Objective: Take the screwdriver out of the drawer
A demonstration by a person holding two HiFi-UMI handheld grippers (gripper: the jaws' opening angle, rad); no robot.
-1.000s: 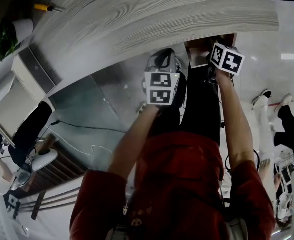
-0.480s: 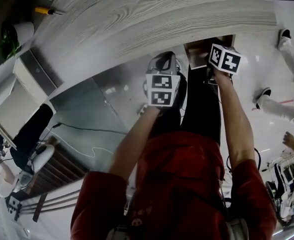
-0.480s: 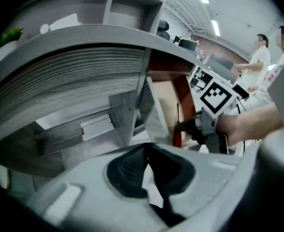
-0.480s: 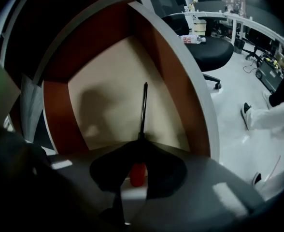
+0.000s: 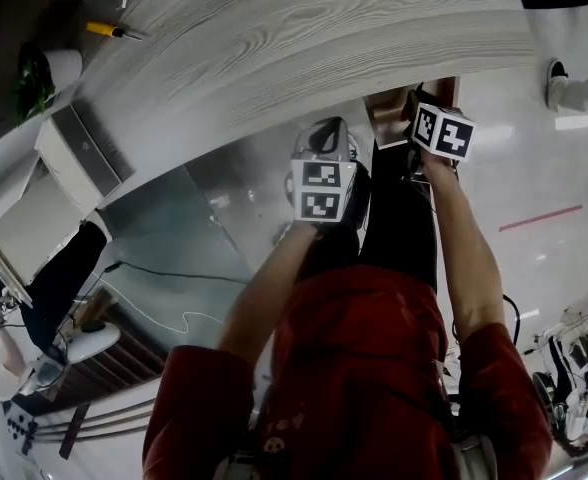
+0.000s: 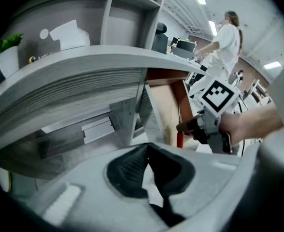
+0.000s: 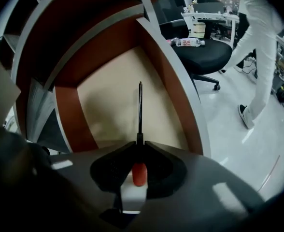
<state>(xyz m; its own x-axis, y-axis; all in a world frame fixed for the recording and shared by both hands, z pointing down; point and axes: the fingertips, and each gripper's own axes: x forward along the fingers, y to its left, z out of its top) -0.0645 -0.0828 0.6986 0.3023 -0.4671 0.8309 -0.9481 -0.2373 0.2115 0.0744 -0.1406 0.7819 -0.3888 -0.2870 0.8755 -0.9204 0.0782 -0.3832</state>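
Note:
The open drawer [image 7: 110, 93], with red-brown walls and a beige bottom, sticks out from under the grey wood-grain desk [image 5: 304, 38]. The screwdriver [image 7: 140, 108] has a thin black shaft and a red handle. It points up along the drawer bottom. My right gripper [image 7: 140, 145] reaches into the drawer, and its closing jaws clamp the screwdriver where shaft meets handle. In the left gripper view the red handle [image 6: 179, 140] shows below the right gripper [image 6: 200, 128]. My left gripper [image 6: 147, 148] hangs left of the drawer, shut and holding nothing.
A black office chair [image 7: 205, 54] carrying a bottle [image 7: 188, 42] stands right of the drawer. A person in white [image 7: 260, 57] walks beyond it. A yellow-handled tool [image 5: 109, 30] and a potted plant [image 5: 34, 68] sit at the desk's far left.
Both grippers keep their places at the drawer while the head view shifts a little. A passer-by's legs at the right edge have moved out of the picture.

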